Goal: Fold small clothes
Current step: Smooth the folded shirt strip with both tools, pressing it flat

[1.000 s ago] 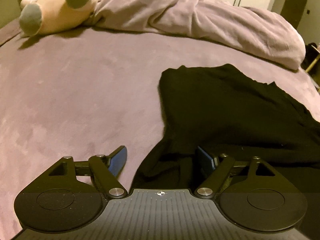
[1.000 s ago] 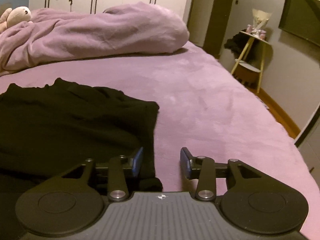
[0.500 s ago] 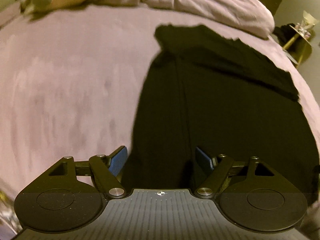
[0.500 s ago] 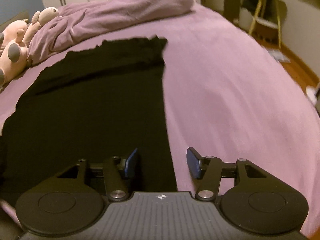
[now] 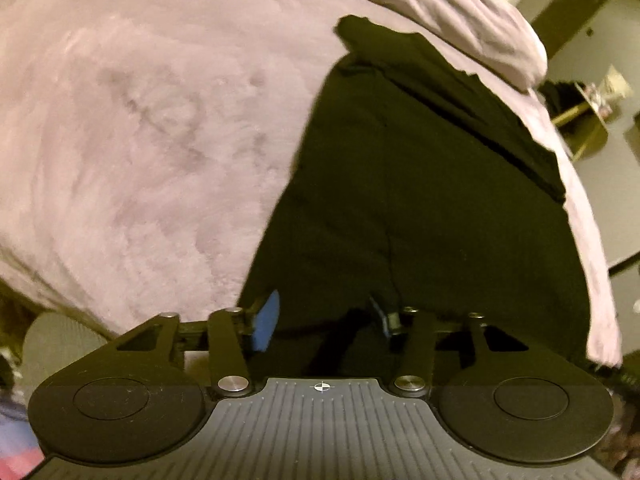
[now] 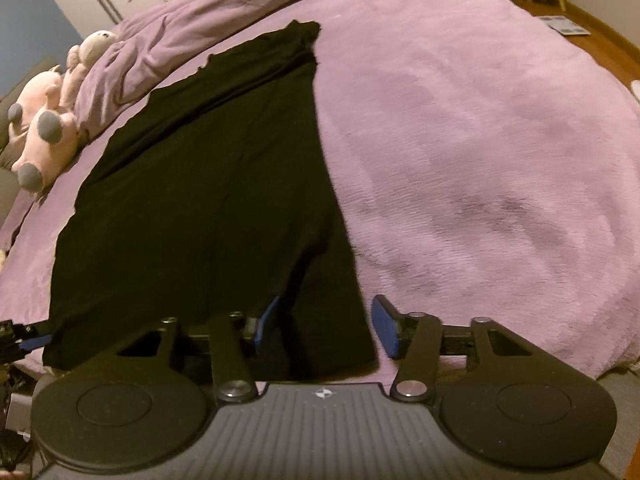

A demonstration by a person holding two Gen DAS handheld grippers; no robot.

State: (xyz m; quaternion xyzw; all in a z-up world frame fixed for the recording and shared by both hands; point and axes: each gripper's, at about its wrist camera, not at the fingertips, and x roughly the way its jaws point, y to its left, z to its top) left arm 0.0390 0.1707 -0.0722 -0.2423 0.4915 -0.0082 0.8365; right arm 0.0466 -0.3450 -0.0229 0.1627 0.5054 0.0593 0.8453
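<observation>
- No brand, label or writing can be read anywhere.
- The left gripper (image 5: 324, 320) has its jaws spread wide, the near left hem of the black garment (image 5: 420, 200) lying between the blue pads (image 5: 266, 320); whether they touch the cloth cannot be told.
- The right gripper (image 6: 326, 326) is equally wide open over the garment's near right corner at 6 o'clock, holding nothing.
- The garment lies on the purple bed (image 6: 480, 140), running toward 11 o'clock.
- A second ago it sat bunched; now it lies stretched long and flat.
- A rumpled duvet (image 6: 168, 36) lies beyond, a pink plush toy (image 6: 44, 136) at 9 o'clock.
</observation>
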